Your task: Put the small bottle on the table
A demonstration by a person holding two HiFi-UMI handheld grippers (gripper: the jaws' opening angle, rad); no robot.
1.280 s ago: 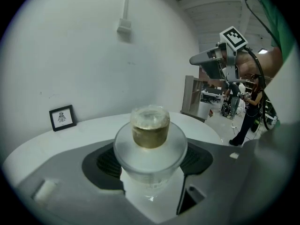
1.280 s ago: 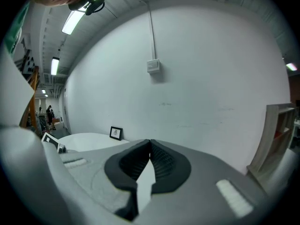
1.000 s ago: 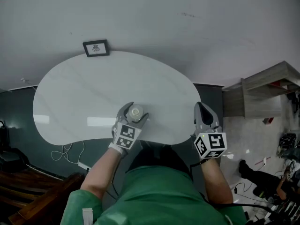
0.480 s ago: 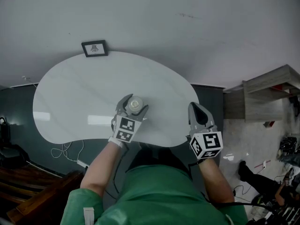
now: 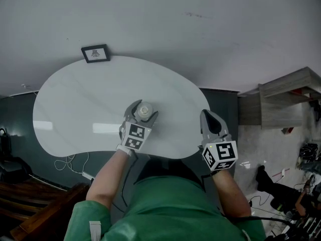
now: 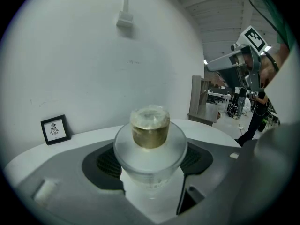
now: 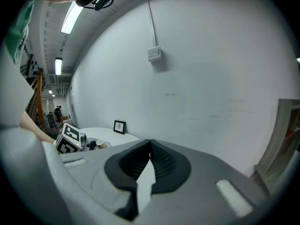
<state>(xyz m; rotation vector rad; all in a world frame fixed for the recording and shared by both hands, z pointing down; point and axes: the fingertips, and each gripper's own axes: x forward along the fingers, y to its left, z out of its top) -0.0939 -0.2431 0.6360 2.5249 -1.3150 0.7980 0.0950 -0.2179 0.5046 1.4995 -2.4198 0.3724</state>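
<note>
While the person in the green shirt [image 5: 170, 210] leans over the near edge, both claws reach out over the white table [image 5: 80, 99]. The left gripper [image 5: 143, 113] is clamped on the small bottle [image 6: 150, 144]. Its two dark pads press the bottle's clear round body from both sides, and the gold cap points up. The bottle stands straight, over the near middle part of the table. From these views I cannot tell for sure if its bottom touches the top or hangs just above it.

The right gripper [image 7: 150, 149] is near the table's right edge, well apart from the bottle. Its jaws are pressed together with nothing between them.

Farther back, a little framed picture [image 5: 96, 53] stands at the far edge of the table, against the pale wall [image 5: 200, 34]. A wooden shelf [image 5: 286, 94] sits off to the right, past the table.

I think this is the putting-down step, almost done. Next, the bottle should go down flat until the table holds it. Then the left claw should open slowly and pull back toward the person without bumping the bottle, because it is light and could tip.
</note>
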